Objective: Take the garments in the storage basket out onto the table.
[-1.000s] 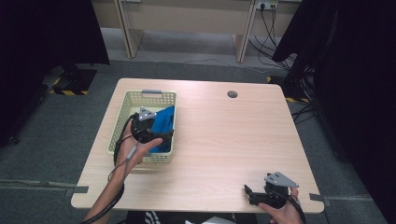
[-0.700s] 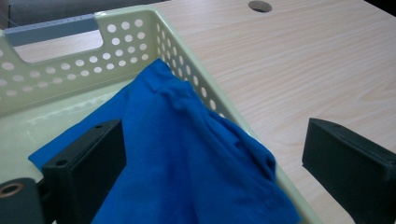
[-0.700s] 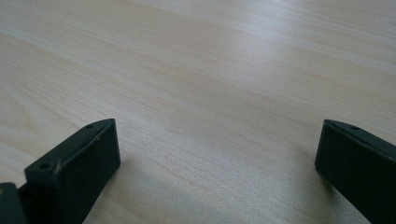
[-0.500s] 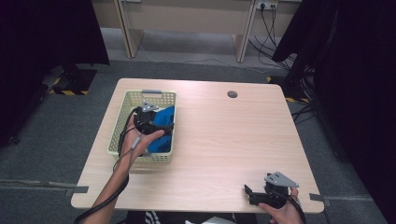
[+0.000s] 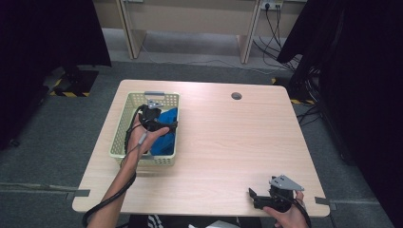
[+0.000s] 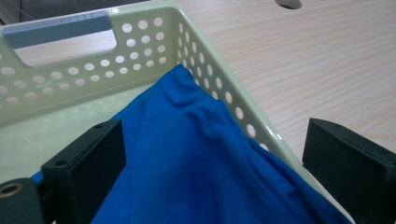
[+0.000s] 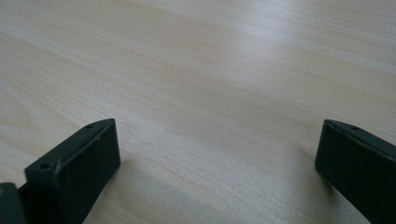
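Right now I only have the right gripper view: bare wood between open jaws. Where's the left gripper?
Observer: The left gripper is over a pale perforated basket at the table's left side.
Operator: Anything in the basket?
Observer: A blue cloth, bunched against the basket's right wall.
Operator: Gripped?
Observer: No, the left gripper's jaws stand wide open on either side of the cloth.
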Motion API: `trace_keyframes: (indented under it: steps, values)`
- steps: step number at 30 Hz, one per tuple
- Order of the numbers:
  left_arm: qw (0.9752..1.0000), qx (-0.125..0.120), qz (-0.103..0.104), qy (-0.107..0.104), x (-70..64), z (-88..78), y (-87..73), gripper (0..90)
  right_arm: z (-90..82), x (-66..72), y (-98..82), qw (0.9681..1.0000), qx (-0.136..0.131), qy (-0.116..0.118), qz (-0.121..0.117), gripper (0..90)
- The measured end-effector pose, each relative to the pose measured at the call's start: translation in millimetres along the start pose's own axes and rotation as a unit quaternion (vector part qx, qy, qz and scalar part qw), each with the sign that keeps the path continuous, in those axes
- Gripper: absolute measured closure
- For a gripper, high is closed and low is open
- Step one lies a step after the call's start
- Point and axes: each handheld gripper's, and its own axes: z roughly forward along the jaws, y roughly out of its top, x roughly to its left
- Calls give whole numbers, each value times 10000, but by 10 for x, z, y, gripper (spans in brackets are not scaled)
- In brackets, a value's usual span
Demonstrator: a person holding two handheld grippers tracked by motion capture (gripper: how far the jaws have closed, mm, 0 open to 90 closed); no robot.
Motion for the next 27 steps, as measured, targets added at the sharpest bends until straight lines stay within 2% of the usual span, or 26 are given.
trace_keyframes:
  steps: [6,9,14,18,27]
  values:
    - [10000,44,-42,-11,19,92,0,53,-1,2,0,10000,7,1,13,3]
    - [9999,90,-5,55,26,133,8,54,-1,2,-1,10000,3,1,16,3]
    - [9999,96,-82,103,72,181,14,50,0,1,-1,10000,1,4,12,2]
    - [9996,163,-151,160,135,232,-27,52,0,1,-1,10000,1,4,10,2]
    - [9992,273,-232,187,180,358,-99,46,0,1,-1,10000,1,4,12,2]
